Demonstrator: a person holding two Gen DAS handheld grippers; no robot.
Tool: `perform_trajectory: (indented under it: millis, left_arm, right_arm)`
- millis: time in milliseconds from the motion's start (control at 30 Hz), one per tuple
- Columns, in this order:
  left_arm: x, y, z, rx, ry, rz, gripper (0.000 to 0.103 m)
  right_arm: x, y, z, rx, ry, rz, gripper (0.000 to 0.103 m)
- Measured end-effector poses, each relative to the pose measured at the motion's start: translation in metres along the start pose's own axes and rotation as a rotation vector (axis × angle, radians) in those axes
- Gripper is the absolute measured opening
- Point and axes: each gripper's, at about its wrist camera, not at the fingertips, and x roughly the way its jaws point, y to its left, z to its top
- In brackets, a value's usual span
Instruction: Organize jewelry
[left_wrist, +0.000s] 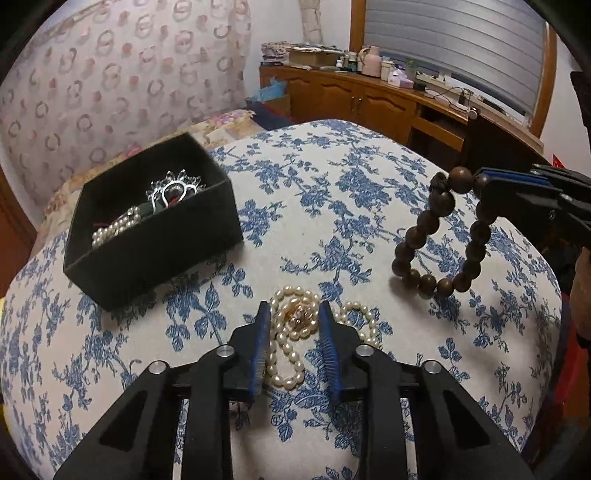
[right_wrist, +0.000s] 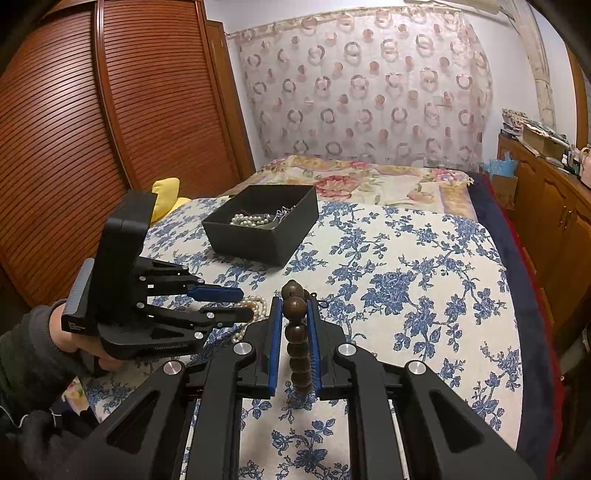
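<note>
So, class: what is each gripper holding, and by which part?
The right gripper holds the wooden bracelet by its top beads. The left gripper is open around the pearls, holding nothing.

Louvered wooden wardrobe, ring-patterned curtain, cluttered wooden dresser, floral bedspread.

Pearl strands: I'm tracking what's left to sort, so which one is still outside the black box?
The coiled cream pearl necklace on the floral cloth, between the left gripper jaws.
</note>
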Motion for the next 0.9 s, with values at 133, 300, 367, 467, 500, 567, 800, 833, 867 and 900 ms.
perform_trajectory:
  millis: [133,300,367,467,500,567,800,833,867,900]
  left_arm:
    - [0.004,-0.003,0.002,0.018,-0.002,0.010,0.016]
    - [-0.008,0.001,-0.001,-0.012,-0.040,-0.012,0.004]
    - [-0.016,0.005,-0.001,-0.027,-0.061,-0.024,0.004]
    - [-0.030,0.014,0.001,-0.059,-0.102,-0.043,0.004]
    - [-0.033,0.015,0.002,-0.064,-0.109,-0.046,0.004]
    - [-0.039,0.020,0.004,-0.078,-0.123,-0.058,0.004]
    - [-0.062,0.028,0.012,-0.107,-0.165,-0.103,0.004]
    - [-0.064,0.028,0.012,-0.103,-0.166,-0.099,0.004]
    - [-0.065,0.029,0.012,-0.101,-0.164,-0.096,0.004]
    - [-0.065,0.030,0.011,-0.098,-0.159,-0.094,0.004]
  right_arm:
    - [0.000,0.000,0.000,0.002,0.000,0.001,0.015]
    - [0.005,0.002,-0.003,-0.001,0.005,0.007,0.015]
    - [0.005,0.003,-0.003,-0.005,0.005,0.009,0.015]
    - [0.005,0.004,0.000,-0.009,0.002,0.011,0.015]
    - [0.005,0.005,0.002,-0.011,0.001,0.011,0.015]
    - [0.005,0.008,0.003,-0.015,-0.001,0.013,0.015]
    - [0.004,0.013,0.008,-0.023,-0.006,0.013,0.015]
    - [0.004,0.013,0.008,-0.022,-0.006,0.013,0.015]
    - [0.004,0.013,0.008,-0.023,-0.005,0.013,0.015]
    - [0.004,0.013,0.008,-0.023,-0.005,0.014,0.015]
